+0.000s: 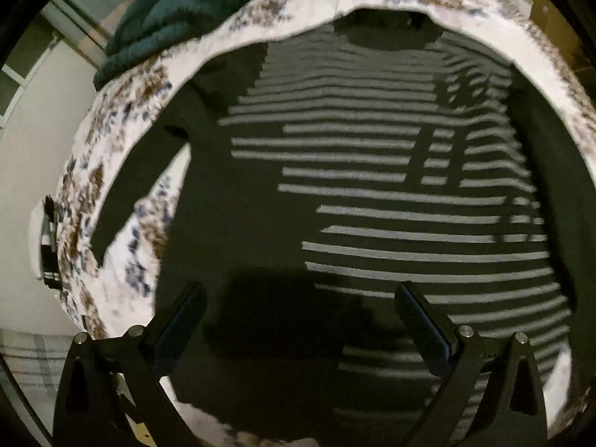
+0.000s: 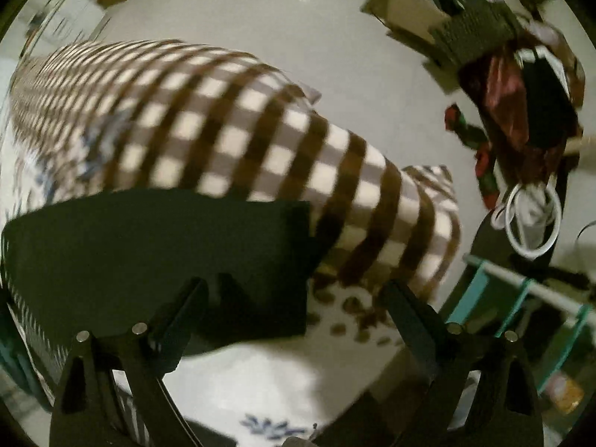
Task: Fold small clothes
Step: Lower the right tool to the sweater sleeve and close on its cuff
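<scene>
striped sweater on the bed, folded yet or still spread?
Spread. The striped sweater lies flat on the floral sheet, neckline away from the camera, one sleeve stretched out sideways; no fold visible.

Sweater (image 1: 372, 193): dark knit cloth, matt, pale grey stripes, fine ribbed texture. Sheet (image 1: 123, 171) under the sweater: smooth white cotton-like cloth, floral print. Blanket (image 1: 186, 3) beyond the sweater's collar: teal, plush, fuzzy pile. Left gripper (image 1: 300, 320): matt black plastic fingers, small bright metal pins. Checked cloth (image 2: 260, 141) beside the sweater's sleeve (image 2: 156, 253): brown-white, soft, possibly fleece; blurred. Floor (image 2: 335, 44) past it: pale, smooth, slight sheen.
</scene>
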{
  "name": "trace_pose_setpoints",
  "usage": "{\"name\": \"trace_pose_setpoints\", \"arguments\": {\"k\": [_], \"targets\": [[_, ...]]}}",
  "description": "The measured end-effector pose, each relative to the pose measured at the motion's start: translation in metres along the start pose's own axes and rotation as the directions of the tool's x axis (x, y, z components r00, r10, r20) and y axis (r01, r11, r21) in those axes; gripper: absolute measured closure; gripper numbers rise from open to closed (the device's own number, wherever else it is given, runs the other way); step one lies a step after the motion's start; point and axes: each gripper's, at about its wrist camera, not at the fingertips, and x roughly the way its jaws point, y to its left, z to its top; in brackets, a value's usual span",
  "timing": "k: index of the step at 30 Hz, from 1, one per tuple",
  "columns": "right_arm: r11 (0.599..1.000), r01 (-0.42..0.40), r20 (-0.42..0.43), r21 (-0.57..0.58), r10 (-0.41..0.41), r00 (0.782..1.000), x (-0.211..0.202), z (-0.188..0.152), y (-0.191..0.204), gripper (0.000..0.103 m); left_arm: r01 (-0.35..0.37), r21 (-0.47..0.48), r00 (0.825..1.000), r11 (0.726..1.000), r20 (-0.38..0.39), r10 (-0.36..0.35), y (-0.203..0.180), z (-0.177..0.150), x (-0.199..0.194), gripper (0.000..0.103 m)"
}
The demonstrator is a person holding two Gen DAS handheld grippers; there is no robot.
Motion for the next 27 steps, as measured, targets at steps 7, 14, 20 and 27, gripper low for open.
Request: {"name": "trace_pose_setpoints", "arguments": {"k": [7, 14, 20, 27], "targets": [[0.996, -0.061, 0.065, -0.067, 0.066, 0.996, 0.025, 0.000, 0.013, 0.082, -0.014, 0.071, 1.000, 0.997, -0.022, 0.016, -0.025, -0.004, 0.036, 0.000], [0.995, 0.001, 0.250, -0.102, 0.025, 0.968, -0.025, 0.007, 0.017, 0.097, 0.016, 0.109, 1.000, 0.994, -0.008, -0.015, -0.035, 0.000, 0.036, 0.000], [0.992, 0.002, 0.165, -0.125, 0.019, 0.986, -0.017, 0.029, 0.028, 0.083, 0.031, 0.116, 1.000, 0.993, -0.003, -0.031, -0.039, 0.002, 0.038, 0.000], [0.962, -0.216, 0.070, 0.169, 0.207, 0.976, -0.009, 0.011, -0.020, 0.044, 0.037, 0.115, 0.999, 0.993, -0.026, -0.034, -0.035, -0.006, 0.048, 0.000]]}}
